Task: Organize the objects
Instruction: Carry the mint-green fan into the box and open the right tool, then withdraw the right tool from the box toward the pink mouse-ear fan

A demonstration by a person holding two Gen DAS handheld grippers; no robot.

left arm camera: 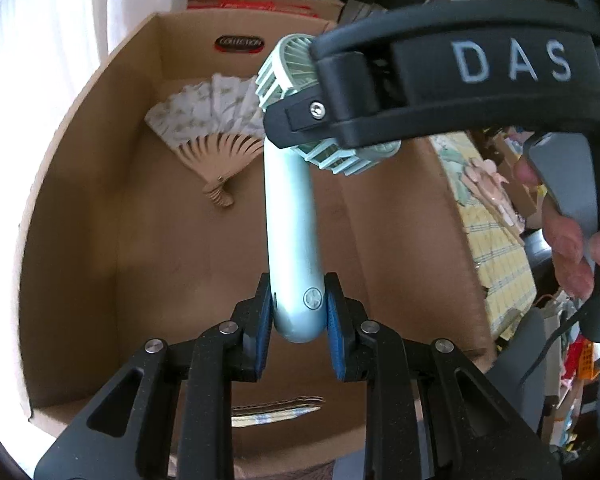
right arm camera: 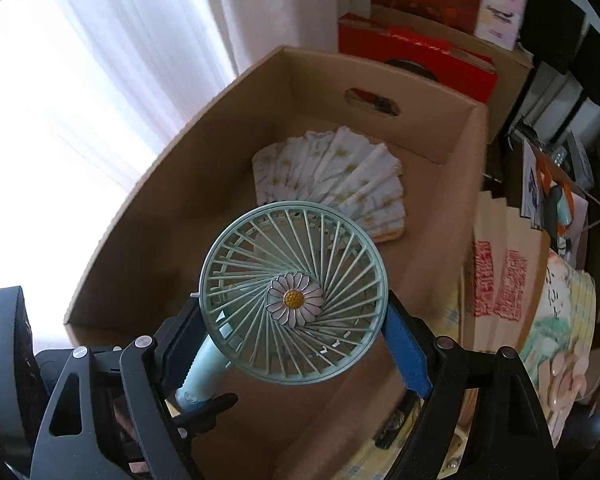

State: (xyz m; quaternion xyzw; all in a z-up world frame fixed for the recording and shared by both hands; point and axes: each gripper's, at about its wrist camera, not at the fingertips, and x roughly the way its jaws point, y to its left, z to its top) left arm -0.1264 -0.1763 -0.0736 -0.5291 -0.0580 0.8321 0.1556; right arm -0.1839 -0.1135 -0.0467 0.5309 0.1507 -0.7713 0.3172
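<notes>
Pale-blue handheld electric fan above brown cardboard box: left hand-held gripper clamps its handle, right hand-held gripper clamps its round grille.

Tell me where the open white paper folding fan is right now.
The white paper folding fan lies spread open on the floor of the cardboard box, near its far wall, beyond the mint-green handheld electric fan held above the box.

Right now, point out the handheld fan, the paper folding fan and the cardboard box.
handheld fan (left arm camera: 290, 216), left wrist view, middle of its pale blue handle.
paper folding fan (right arm camera: 332, 168), right wrist view, its white pleated leaf.
cardboard box (left arm camera: 80, 184), left wrist view, inner left wall.
</notes>
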